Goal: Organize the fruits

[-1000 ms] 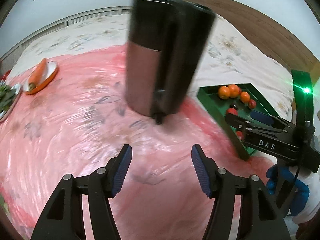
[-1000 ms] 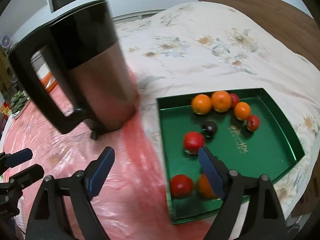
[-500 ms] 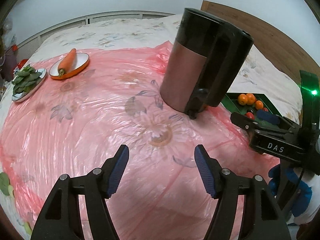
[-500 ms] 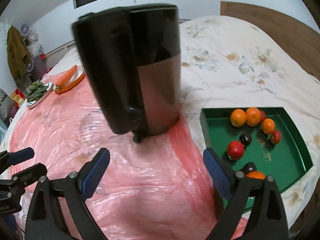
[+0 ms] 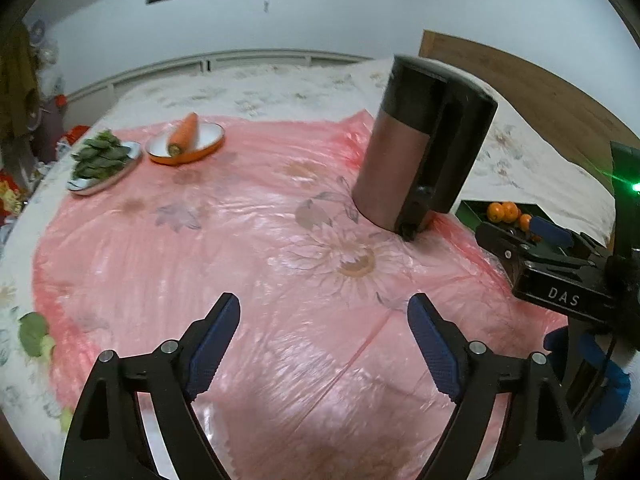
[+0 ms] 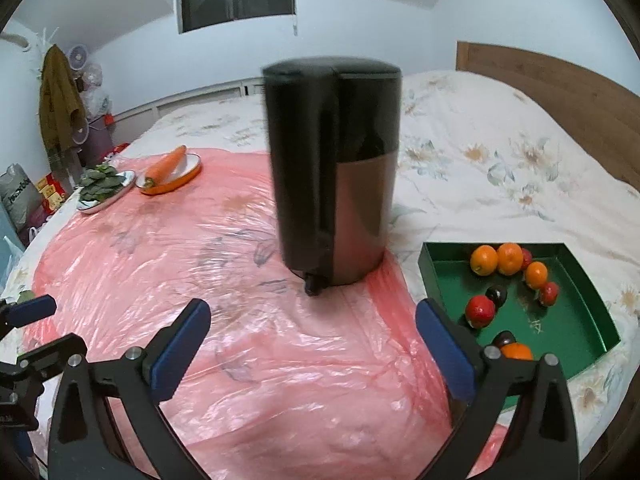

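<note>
Both grippers stand with their blue-padded fingers spread and nothing between them. On the left gripper (image 5: 324, 332) the jaws have just been widening, and only the pink plastic sheet (image 5: 200, 240) lies under the gap. Spread just as wide, the right gripper (image 6: 314, 340) hangs over the same sheet, its right finger (image 6: 444, 348) overlapping the near corner of the green tray (image 6: 580, 320).

Straight ahead of both stands a tall kettle (image 6: 336, 176), black on top and coppery below, upright on the sheet near its right edge, its black handle facing the cameras. It is slightly blurred.

Right of the kettle, the tray rests on the flowered bedspread (image 6: 480, 152), just past the sheet's edge. Inside it lie the fruits: 3 oranges (image 6: 509, 258) grouped at the far side, a red fruit (image 6: 480, 309) with a dark one touching it near the middle, another small red one at the right, and 1 more orange with a dark fruit at the near edge.

At the sheet's far left, well apart from the tray, an orange-rimmed dish holds a carrot (image 5: 184, 138), and just beside it a plate carries leafy greens (image 5: 100, 156).
</note>
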